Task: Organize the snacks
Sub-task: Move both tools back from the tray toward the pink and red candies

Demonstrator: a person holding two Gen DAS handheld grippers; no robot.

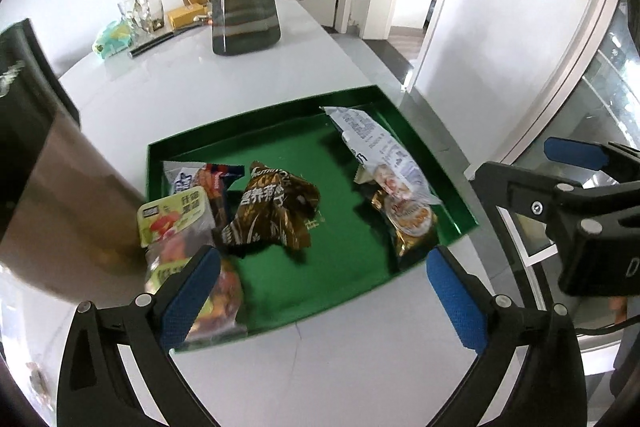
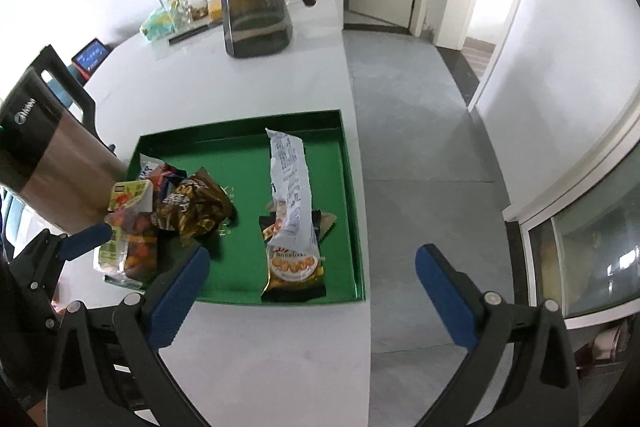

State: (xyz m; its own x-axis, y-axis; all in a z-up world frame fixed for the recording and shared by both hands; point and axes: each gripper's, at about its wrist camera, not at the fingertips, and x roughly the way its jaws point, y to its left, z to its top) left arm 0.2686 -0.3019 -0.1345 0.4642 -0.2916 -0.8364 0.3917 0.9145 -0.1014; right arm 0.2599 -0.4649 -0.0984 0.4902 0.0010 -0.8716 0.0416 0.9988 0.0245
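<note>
Both claws, left and right, gape empty at the frames' bottom above the green tray, whose light, crinkly, slippery packets look best pinched at a sealed edge.

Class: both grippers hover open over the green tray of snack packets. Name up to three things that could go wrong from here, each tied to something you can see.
1. The green tray sits at the table edge, so a push might tip it off.
2. The long white packet overlaps the butter cookie packet; gripping one may drag both.
3. The steel appliance stands beside the fruit snack packet, so the left gripper could bump it.
</note>
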